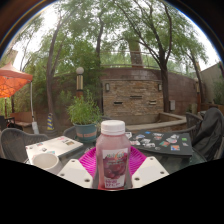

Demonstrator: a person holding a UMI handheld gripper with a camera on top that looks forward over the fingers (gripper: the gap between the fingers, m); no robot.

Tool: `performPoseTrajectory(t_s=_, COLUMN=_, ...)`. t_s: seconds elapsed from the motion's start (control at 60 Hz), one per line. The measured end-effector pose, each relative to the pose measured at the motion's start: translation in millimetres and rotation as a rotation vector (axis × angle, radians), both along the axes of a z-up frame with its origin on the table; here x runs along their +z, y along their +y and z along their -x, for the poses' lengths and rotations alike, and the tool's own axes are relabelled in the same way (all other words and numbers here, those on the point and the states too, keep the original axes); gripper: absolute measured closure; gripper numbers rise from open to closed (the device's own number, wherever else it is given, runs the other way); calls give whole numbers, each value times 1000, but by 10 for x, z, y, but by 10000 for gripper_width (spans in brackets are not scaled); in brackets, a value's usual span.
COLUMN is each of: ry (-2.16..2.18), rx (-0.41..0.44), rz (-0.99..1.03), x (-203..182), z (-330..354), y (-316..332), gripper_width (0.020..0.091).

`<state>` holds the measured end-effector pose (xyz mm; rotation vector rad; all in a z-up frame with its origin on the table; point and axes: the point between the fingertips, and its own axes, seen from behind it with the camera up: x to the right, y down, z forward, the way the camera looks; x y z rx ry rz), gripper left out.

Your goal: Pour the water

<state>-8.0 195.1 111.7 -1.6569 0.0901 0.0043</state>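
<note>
Gripper view: bottle (112, 155) with white cap and pink label upright between the fingers (75, 172) of the hand-held gripper (112, 172), pads apparently pressed to both sides. Beyond, desk (160, 142) scattered with small items; potted plant (85, 113) behind, brick wall (130, 97) farther off.

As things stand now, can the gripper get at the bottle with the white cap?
Probably yes. The bottle already stands between the jaws of the gripper, a pink pad at either side, and nothing blocks it. Whether both pads press on it I cannot tell.
</note>
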Motion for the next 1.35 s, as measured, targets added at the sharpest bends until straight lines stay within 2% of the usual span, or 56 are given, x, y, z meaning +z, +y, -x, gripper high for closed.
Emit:
performPoseTrajectory(t_s=0.217, ry=-28, rx=9, rz=52, x=-255, z=73, y=43, gripper_width=701)
performPoseTrajectory(t_s=0.517, ry=-61, rx=2, rz=56, x=-297, z=106, y=-21, gripper_width=646)
performPoseTrajectory(t_s=0.567, ry=-64, rx=-1, rz=52, x=-293, z=105, y=-27, gripper_width=614)
performPoseTrajectory(t_s=0.65, ry=-51, rx=-2, rz=81, x=-313, z=94, y=-39, gripper_width=520)
performPoseTrajectory(t_s=0.733, ry=-11, rx=18, rz=166, x=-465, z=142, y=-124, gripper_width=295)
performPoseTrajectory(t_s=0.767, ry=2, rx=20, rz=169, x=-429, z=148, y=-231, gripper_width=244)
performPoseTrajectory(t_s=0.883, ry=-33, rx=-3, rz=163, x=-266, z=117, y=-596, gripper_width=267)
performPoseTrajectory(t_s=1.067, ry=-147, rx=-45, rz=134, x=71, z=168, y=-1682, gripper_width=257)
performPoseTrajectory(t_s=1.183, ry=-143, rx=-52, rz=137, x=115, z=280, y=-2375, gripper_width=268)
performPoseTrajectory(t_s=1.25, ry=-104, rx=-33, rz=132, x=94, z=386, y=-2691, gripper_width=271)
performPoseTrajectory(t_s=1.35, ry=-69, rx=44, rz=132, x=54, z=601, y=-3007, gripper_width=268)
